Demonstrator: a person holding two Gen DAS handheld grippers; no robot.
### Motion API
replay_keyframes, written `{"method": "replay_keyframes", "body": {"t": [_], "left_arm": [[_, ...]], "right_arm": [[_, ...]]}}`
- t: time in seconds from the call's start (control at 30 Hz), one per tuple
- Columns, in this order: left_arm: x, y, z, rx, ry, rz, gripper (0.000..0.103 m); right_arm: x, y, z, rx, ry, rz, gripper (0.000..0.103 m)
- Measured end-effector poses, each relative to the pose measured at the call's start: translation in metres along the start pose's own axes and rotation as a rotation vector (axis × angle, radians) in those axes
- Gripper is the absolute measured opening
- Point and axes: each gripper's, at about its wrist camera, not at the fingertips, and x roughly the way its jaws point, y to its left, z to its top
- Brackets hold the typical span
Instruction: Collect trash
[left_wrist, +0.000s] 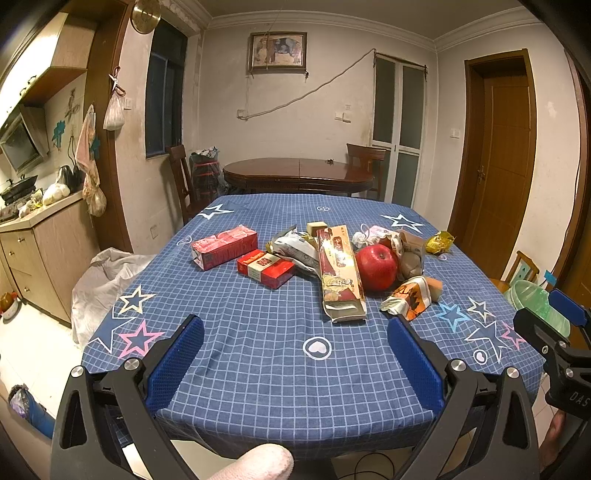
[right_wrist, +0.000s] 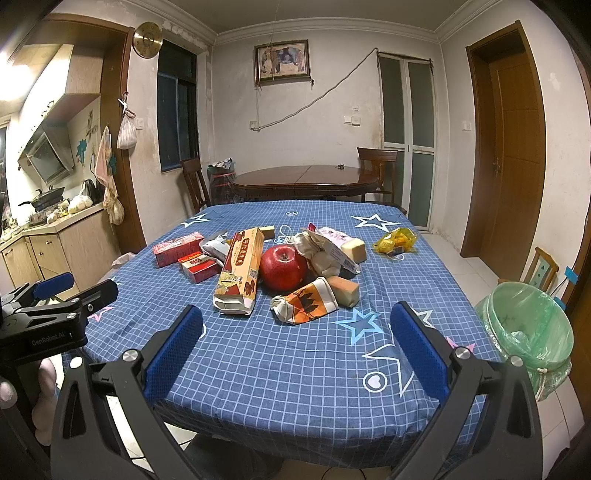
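Litter lies in a heap mid-table on the blue checked cloth (left_wrist: 258, 332): a long tan carton (left_wrist: 340, 273) (right_wrist: 240, 269), a red cigarette pack (left_wrist: 265, 267) (right_wrist: 197, 266), a pink box (left_wrist: 224, 247) (right_wrist: 177, 248), an orange wrapper (left_wrist: 408, 295) (right_wrist: 306, 301), a yellow wrapper (left_wrist: 439, 242) (right_wrist: 395, 240) and a red apple (left_wrist: 377, 266) (right_wrist: 283, 266). My left gripper (left_wrist: 295, 354) hovers open over the near table edge, empty. My right gripper (right_wrist: 297, 349) is also open and empty, short of the orange wrapper. A green-lined bin (right_wrist: 528, 332) (left_wrist: 539, 306) stands at the table's right.
A wooden round table (left_wrist: 299, 175) with chairs stands behind. Kitchen counter (left_wrist: 40, 221) runs along the left, with a white sack (left_wrist: 107, 280) on the floor beside it. A brown door (left_wrist: 506, 155) is on the right. A white-gloved finger (left_wrist: 258, 461) shows below the left gripper.
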Motion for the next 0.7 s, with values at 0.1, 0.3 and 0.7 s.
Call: {"method": "replay_keyframes", "body": {"t": [0.1,0.3,0.7], "left_arm": [[0.0004,0.0004,-0.0002,0.0,0.0,0.0,0.099],[0.0002,-0.0001,0.0001,0.0,0.001,0.001,0.099],[0.0006,0.0001,-0.001,-0.001,0.002,-0.001,0.099]], "right_arm": [[-0.0001,0.0007,-0.0008,-0.001,0.0,-0.001,0.098],[0.0002,0.0015,-0.0012,-0.002,0.002,-0.001,0.098],[0.0004,0.001,-0.0005,-0.002,0.001,0.0,0.098]]}}
